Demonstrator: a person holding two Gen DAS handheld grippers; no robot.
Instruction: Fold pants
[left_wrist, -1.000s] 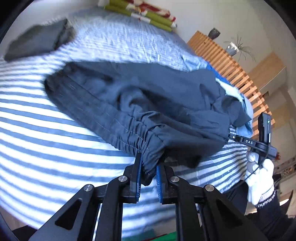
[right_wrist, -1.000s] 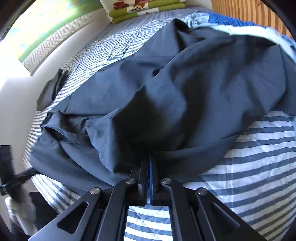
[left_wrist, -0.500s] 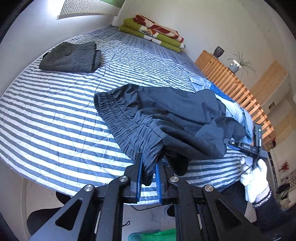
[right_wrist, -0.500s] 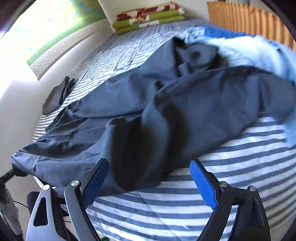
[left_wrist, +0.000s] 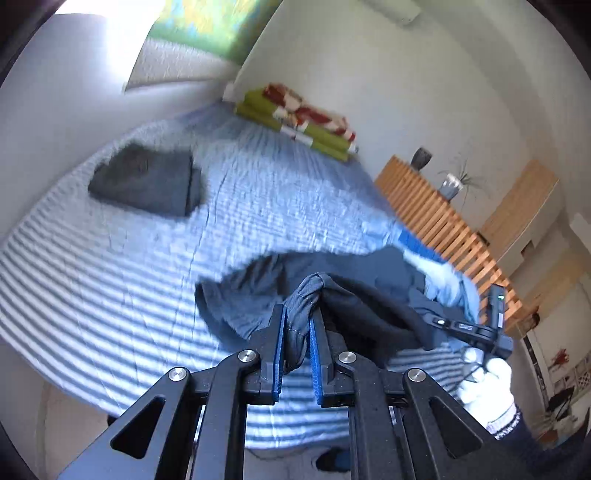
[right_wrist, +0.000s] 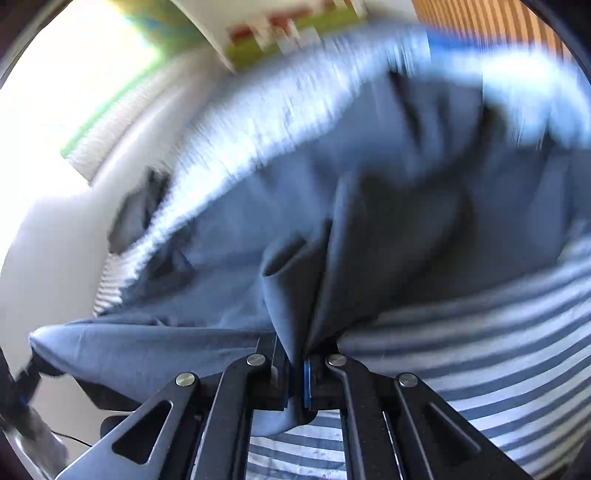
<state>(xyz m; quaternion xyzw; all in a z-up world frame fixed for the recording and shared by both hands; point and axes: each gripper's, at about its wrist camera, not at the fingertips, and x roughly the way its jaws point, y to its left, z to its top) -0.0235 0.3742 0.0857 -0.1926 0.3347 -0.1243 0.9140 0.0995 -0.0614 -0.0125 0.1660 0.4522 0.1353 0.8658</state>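
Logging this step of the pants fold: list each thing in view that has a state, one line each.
Left claw: shut on the navy pants, at a bunched edge.
Right claw: shut on the navy pants.
Navy pants: unfolded, crumpled, partly lifted off the striped bed.
Grey garment: folded, lying flat on the bed.
Light blue clothes: loose heap beside the pants.

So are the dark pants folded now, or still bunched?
Still bunched: the dark pants lie crumpled on the striped bed, pinched by both grippers.
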